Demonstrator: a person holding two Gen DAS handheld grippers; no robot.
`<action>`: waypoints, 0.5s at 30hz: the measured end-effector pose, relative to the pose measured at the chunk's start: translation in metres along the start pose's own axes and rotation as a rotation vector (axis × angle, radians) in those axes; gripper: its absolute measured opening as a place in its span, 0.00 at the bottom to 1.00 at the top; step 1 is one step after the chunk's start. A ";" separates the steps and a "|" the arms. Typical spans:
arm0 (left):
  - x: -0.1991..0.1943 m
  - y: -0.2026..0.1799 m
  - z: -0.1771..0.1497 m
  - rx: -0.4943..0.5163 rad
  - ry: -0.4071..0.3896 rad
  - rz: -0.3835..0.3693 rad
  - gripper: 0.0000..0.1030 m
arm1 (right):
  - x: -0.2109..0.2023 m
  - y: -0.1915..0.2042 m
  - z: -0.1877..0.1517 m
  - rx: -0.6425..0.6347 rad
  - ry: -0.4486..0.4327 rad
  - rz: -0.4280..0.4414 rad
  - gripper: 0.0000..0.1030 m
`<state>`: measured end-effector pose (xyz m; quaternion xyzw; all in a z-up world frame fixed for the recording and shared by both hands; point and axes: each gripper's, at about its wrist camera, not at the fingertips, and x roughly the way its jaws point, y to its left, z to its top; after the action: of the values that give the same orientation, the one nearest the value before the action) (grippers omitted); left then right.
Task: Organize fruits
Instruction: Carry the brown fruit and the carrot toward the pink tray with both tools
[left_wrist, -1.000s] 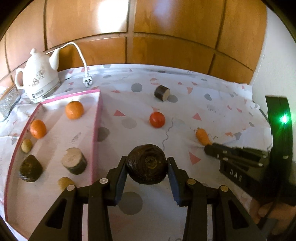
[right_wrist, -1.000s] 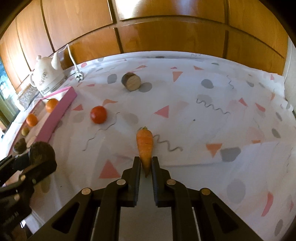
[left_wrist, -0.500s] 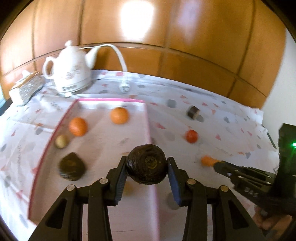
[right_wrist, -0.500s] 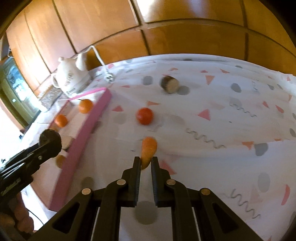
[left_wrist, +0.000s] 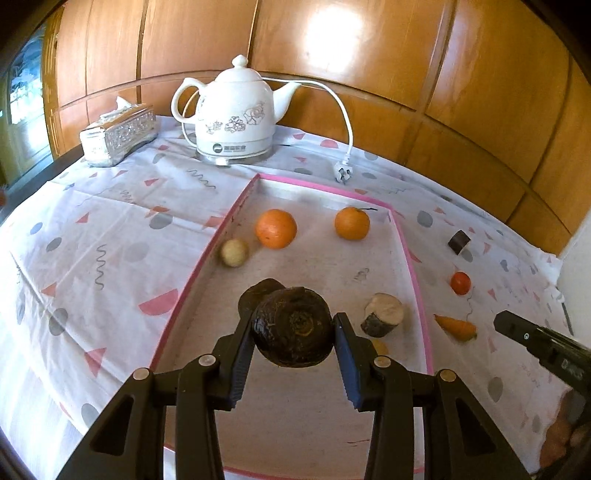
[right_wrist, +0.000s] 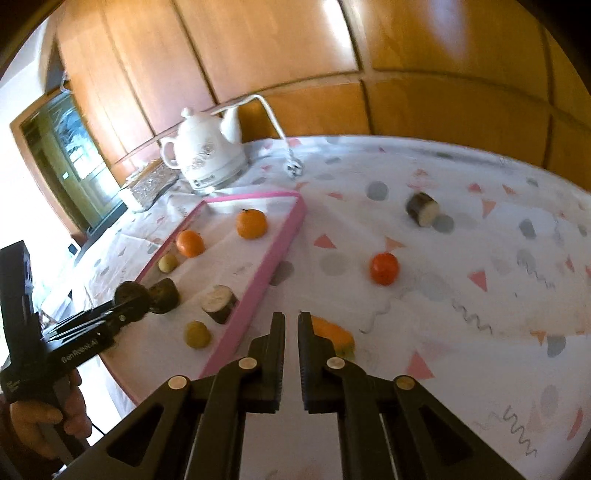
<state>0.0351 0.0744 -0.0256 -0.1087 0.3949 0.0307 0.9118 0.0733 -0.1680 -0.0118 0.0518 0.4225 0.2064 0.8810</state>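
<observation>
Tray (left_wrist: 207, 258): pink-rimmed, the landmark for all positions below; it holds two oranges, a pale round fruit, a dark lump, a cut stub and a small yellow fruit.
Left gripper (left_wrist: 293, 328): above the tray's near half; jaws pinch a dark round fruit (left_wrist: 291, 325) between both pads, clear of the tray floor.
Dark lump (left_wrist: 258, 291): on the tray floor, just beyond the held fruit.
Right gripper (right_wrist: 291, 321): outside the tray's right rim; jaws drawn almost together, a narrow gap visible, nothing between them.
Carrot (right_wrist: 332, 334): on the cloth right of the tray rim, just beside the right gripper's right finger, outside the gap; long axis slants away to the right.
Nearer gripper: right, by judgement.
Tomato (right_wrist: 384, 268): on the cloth, farther right of the tray.
</observation>
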 end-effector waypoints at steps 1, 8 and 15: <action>0.000 0.000 0.000 -0.003 0.002 -0.004 0.41 | 0.001 -0.007 0.000 0.012 0.006 -0.026 0.09; 0.005 -0.002 -0.004 -0.006 0.026 -0.011 0.42 | 0.028 -0.022 -0.003 -0.017 0.081 -0.108 0.34; 0.005 0.000 -0.003 -0.011 0.019 0.005 0.43 | 0.061 -0.027 0.005 -0.055 0.104 -0.167 0.34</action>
<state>0.0364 0.0740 -0.0313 -0.1129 0.4037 0.0341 0.9072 0.1200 -0.1673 -0.0597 -0.0186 0.4646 0.1460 0.8732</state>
